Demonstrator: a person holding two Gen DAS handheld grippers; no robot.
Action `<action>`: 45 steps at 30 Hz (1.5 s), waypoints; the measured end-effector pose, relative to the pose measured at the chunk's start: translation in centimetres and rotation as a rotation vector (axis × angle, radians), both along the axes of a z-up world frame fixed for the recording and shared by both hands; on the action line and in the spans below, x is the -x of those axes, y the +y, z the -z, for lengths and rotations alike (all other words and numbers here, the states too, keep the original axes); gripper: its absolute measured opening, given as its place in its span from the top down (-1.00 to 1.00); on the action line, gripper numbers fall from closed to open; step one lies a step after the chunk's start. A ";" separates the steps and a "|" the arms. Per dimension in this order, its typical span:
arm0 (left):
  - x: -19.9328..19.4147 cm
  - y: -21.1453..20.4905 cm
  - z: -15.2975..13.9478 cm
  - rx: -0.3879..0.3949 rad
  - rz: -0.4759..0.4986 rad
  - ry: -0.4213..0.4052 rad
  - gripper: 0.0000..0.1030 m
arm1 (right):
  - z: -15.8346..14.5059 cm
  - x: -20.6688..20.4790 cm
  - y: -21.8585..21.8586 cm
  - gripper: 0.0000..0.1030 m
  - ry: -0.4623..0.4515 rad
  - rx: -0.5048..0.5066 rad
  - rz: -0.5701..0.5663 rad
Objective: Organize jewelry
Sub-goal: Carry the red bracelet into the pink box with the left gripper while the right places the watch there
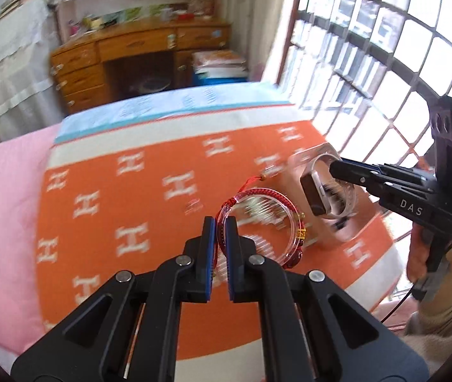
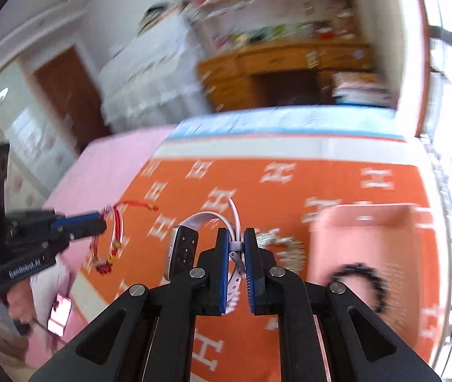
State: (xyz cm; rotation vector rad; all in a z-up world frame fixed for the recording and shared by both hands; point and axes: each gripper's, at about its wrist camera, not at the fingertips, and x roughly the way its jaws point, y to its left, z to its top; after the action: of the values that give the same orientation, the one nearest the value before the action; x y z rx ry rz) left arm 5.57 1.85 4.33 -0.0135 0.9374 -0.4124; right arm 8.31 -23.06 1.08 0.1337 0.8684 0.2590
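Observation:
My left gripper [image 1: 221,222] is shut on a clear bangle with a red braided cord bracelet [image 1: 267,222] and holds them above the orange blanket; they also show in the right wrist view [image 2: 112,238]. My right gripper [image 2: 236,235] is shut on the white strap of a smartwatch [image 2: 182,250] with a dark face, held in the air; it also shows in the left wrist view [image 1: 318,195]. A clear box [image 2: 369,222] lies on the blanket at the right, with a black beaded bracelet [image 2: 362,283] in it. A silvery bracelet [image 2: 284,248] lies beside the box.
The orange blanket with white H marks [image 1: 130,207] covers a bed with pink sheets [image 1: 3,207]. A wooden desk [image 1: 136,54] stands beyond the bed. A barred window [image 1: 385,47] is on the right. A phone [image 2: 60,315] lies on the pink sheet.

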 end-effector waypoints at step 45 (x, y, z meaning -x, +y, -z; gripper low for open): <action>-3.8 -15.8 8.1 0.037 0.007 -0.003 -0.27 | 6.9 3.7 -11.1 0.42 -0.002 0.084 0.409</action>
State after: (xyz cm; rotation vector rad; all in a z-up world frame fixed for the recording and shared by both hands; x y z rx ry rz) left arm 9.36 -13.95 -3.74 -0.0438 0.9272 -0.4360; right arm 4.66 -34.20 -5.85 0.2286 0.8289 -0.1594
